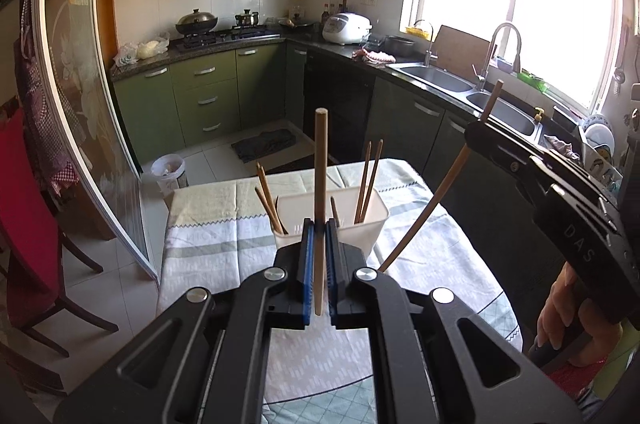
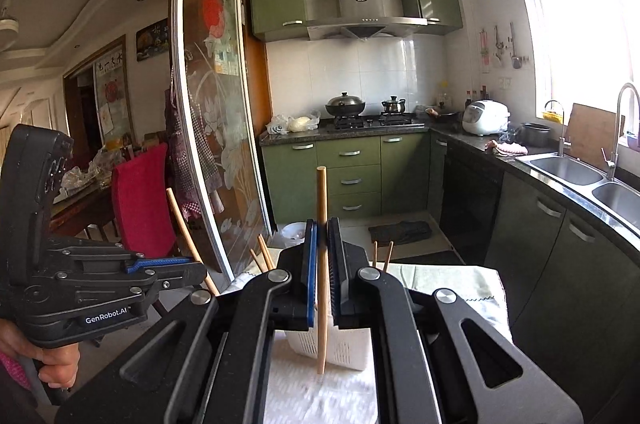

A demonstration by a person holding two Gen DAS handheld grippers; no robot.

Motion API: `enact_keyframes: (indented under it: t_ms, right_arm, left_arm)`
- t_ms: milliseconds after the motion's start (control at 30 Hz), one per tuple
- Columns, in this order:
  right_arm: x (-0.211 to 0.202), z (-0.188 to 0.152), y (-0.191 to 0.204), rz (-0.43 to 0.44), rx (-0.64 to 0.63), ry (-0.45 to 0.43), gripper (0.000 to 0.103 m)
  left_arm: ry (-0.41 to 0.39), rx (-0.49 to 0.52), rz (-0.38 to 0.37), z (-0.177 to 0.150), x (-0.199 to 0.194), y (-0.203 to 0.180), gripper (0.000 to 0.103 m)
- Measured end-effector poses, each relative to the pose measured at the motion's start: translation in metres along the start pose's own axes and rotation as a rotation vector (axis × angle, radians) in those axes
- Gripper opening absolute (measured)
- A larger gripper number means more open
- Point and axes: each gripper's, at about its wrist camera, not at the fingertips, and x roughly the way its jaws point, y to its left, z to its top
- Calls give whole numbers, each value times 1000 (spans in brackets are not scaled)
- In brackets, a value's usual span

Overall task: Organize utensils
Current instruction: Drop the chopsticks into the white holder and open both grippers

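The left claw is clamped on an upright wooden chopstick. The right claw likewise pinches its own chopstick. Just beyond stands a white holder with more chopsticks, on the clothed table.

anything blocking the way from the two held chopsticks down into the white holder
Nothing visible blocks it. The wooden chopstick in the left gripper and the wooden chopstick in the right gripper hang above the white plastic holder, whose open middle lies between chopsticks already leaning at its ends.
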Motion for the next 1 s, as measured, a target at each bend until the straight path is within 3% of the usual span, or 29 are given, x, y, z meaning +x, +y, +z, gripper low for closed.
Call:
enact_keyframes:
  t_ms: [333,567,733,1000]
  right_arm:
    - [1,49,-8,-13,0,-78,6]
    - [25,69,-20,-39,-2,-106,6]
    - [55,72,-31,-54,9,-82,6]
    - [93,42,-45,-50,53,6,6]
  left_arm:
    - [-95,2,20,57,-14,-7,6]
    - [-133,-30,47,86,-1,0,6]
    - [-115,-41,48,94,23,8,6]
    - [-41,-34,79,78,70,16,6]
